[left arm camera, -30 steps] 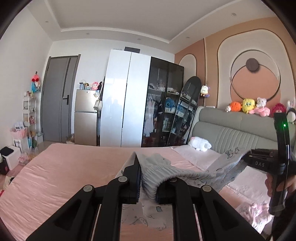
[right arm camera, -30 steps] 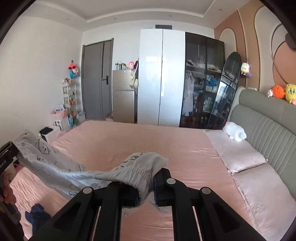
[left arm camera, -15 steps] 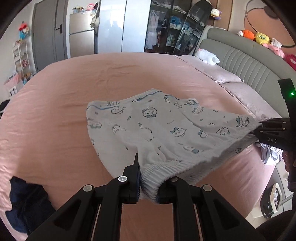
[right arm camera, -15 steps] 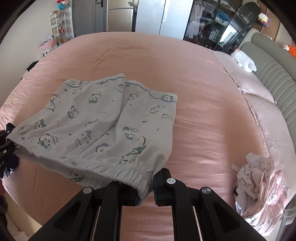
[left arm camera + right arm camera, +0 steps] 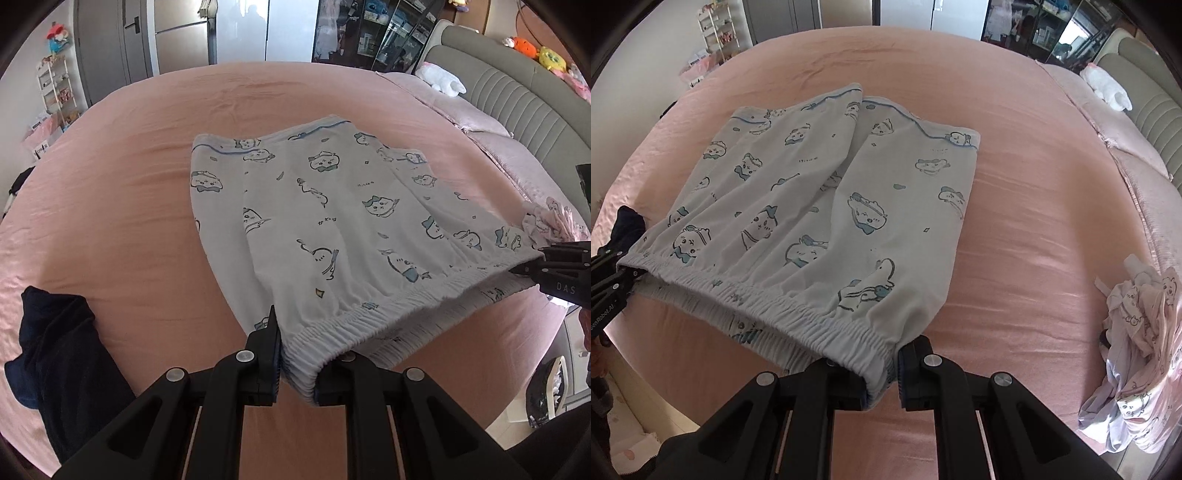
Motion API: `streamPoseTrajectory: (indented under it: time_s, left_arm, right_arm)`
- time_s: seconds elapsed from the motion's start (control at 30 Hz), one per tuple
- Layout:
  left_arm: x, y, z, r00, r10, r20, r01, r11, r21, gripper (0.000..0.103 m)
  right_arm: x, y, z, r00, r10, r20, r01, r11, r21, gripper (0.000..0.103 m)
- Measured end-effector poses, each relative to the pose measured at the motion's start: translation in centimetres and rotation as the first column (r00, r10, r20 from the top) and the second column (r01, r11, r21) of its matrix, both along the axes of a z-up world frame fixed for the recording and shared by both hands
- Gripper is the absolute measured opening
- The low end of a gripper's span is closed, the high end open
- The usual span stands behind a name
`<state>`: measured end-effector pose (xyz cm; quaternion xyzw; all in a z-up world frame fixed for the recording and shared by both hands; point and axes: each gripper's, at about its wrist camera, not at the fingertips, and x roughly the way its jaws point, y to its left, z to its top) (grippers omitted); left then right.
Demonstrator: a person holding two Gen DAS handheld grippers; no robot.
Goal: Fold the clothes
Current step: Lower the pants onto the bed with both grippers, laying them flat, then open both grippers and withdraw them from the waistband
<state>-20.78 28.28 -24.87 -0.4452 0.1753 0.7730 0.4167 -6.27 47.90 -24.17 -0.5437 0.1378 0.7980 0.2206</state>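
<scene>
White shorts (image 5: 325, 206) with blue cartoon prints lie spread on the pink bed (image 5: 110, 192), leg hems away from me, elastic waistband near me. My left gripper (image 5: 297, 373) is shut on the left end of the waistband. My right gripper (image 5: 882, 380) is shut on the right end of the waistband. The shorts also show in the right wrist view (image 5: 831, 206). Each gripper shows at the edge of the other's view, the right one (image 5: 554, 266) and the left one (image 5: 613, 280). The waistband is held slightly above the sheet between them.
A dark navy garment (image 5: 59, 350) lies at the bed's near left. A crumpled pink and white printed garment (image 5: 1137, 332) lies at the right. Pillows (image 5: 1137, 155) and a grey headboard (image 5: 524, 107) are far right. The bed edge is just below the grippers.
A second ago the shorts were held up in the air facing the room. Both grippers have swung down and laid them flat on the bed, still gripping the waistband.
</scene>
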Motion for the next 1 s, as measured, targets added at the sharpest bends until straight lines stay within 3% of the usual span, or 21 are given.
streamPoseTrajectory:
  time_s: [0.2,0.27,0.33,0.37,0.43,0.47,0.5,0.57,0.63,0.77,1.0]
  left_arm:
    - [-0.4,0.2,-0.7,0.999,0.027,0.021,-0.026,0.999,-0.043,0.012]
    - [-0.2,0.4,-0.8,1.000,0.010,0.010,-0.009,0.998,-0.067,0.012]
    - [0.2,0.4,-0.4,1.000,0.004,-0.015,-0.005,0.997,-0.077,0.014]
    - [0.3,0.4,-0.2,1.000,0.004,-0.025,-0.006,0.997,-0.078,0.017]
    - [0.6,0.2,0.3,0.999,0.004,-0.040,-0.007,0.997,-0.077,0.028]
    - [0.7,0.0,0.5,0.999,0.007,-0.033,-0.010,0.998,-0.069,0.044]
    - [0.7,-0.3,0.8,1.000,0.010,-0.026,-0.012,0.998,-0.060,0.067]
    - [0.9,-0.9,1.3,1.000,0.016,-0.012,-0.017,0.999,-0.042,0.082]
    - [1.1,-1.4,1.8,1.000,0.021,-0.001,-0.021,0.999,-0.025,0.082]
    - [1.7,-2.2,3.5,0.999,0.027,-0.044,-0.028,0.999,-0.027,0.082]
    - [3.1,-3.9,7.9,0.992,0.055,-0.111,-0.050,0.998,0.039,0.082]
  right_arm:
    - [0.2,-0.2,-0.1,1.000,0.004,-0.012,-0.004,1.000,-0.013,0.010]
    - [0.0,-0.5,-0.1,1.000,0.005,0.004,-0.005,1.000,0.011,0.017]
    - [0.0,-0.9,0.3,1.000,0.000,0.008,0.000,0.999,0.045,0.040]
    - [0.0,-0.9,0.7,1.000,-0.002,0.000,0.002,0.999,0.053,0.046]
    - [0.3,-0.9,1.5,1.000,-0.008,-0.022,0.009,0.999,0.051,0.065]
    - [0.5,-0.9,1.9,0.999,-0.011,-0.033,0.013,0.999,0.049,0.068]
    - [0.6,-0.9,2.3,0.999,-0.014,-0.042,0.016,0.999,0.046,0.072]
    - [1.2,-0.8,3.2,0.998,-0.016,-0.057,0.019,0.999,0.045,0.073]
    - [1.8,-0.6,4.1,0.997,-0.021,-0.070,0.024,0.999,0.046,0.074]
    - [3.2,-0.2,5.9,0.994,-0.044,-0.097,0.050,0.997,0.058,0.074]
    - [6.8,0.1,9.7,0.980,-0.097,-0.174,0.110,0.992,0.065,0.074]
